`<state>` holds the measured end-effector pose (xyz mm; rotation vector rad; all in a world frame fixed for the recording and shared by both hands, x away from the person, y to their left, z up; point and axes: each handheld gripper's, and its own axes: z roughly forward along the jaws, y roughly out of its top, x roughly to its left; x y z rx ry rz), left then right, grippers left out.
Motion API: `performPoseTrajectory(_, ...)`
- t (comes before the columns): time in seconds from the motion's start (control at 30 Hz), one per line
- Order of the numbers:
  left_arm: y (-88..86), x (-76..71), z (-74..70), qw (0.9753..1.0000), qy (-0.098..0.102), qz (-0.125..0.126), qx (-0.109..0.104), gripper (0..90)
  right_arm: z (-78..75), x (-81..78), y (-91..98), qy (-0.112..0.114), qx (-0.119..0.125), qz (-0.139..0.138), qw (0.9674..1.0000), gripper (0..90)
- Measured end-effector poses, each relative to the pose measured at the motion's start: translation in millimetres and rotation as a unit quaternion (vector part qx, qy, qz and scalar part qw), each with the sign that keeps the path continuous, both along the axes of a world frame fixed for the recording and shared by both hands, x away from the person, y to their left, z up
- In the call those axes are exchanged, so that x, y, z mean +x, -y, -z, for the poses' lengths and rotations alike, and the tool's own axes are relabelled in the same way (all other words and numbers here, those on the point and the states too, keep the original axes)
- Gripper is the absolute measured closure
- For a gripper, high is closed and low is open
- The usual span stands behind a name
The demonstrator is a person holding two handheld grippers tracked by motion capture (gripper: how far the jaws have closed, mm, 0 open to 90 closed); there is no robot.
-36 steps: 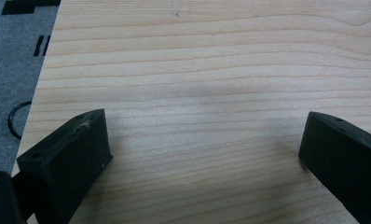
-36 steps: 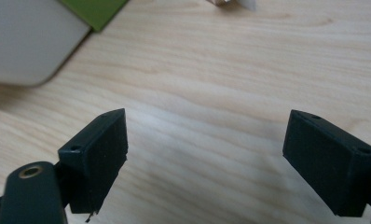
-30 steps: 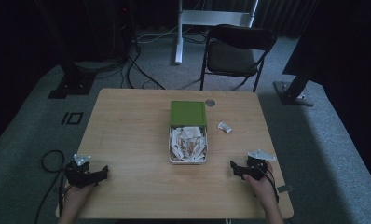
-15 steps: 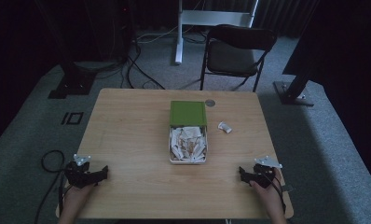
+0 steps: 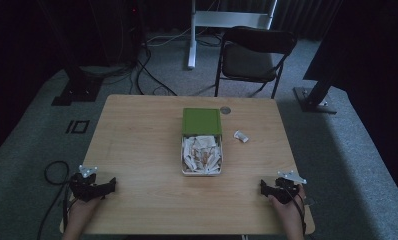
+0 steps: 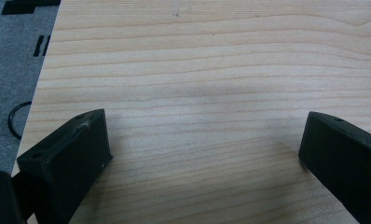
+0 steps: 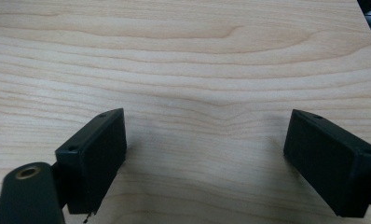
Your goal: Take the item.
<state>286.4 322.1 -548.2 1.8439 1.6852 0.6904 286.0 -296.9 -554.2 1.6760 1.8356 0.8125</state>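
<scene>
Both the left gripper (image 5: pixel 107 186) and right gripper (image 5: pixel 265 188) are rested wide-jawed and empty at the wooden table's (image 5: pixel 137 145) near corners; the paper-filled, green-lidded tin (image 5: pixel 201 148) at centre appears untouched.

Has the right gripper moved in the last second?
Yes. The right gripper has drawn back toward the person and slightly outward, ending nearer the table's near right corner and farther from the open tin. Its fingers are spread, holding nothing.

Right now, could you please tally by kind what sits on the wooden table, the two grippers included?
Open white tin of paper packets with green lid: 1
Small white packet: 1
Round grey disc: 1
Black grippers, left, right: 2
Total: 5
</scene>
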Motion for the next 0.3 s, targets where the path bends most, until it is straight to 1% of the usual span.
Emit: performPoseTrajectory(0.3, 0.0, 0.0, 0.0, 1.0, 0.0, 0.0, 0.0, 2.6, 0.1, 0.3, -0.2, 0.0, -0.001, -0.002, 1.0, 12.1)
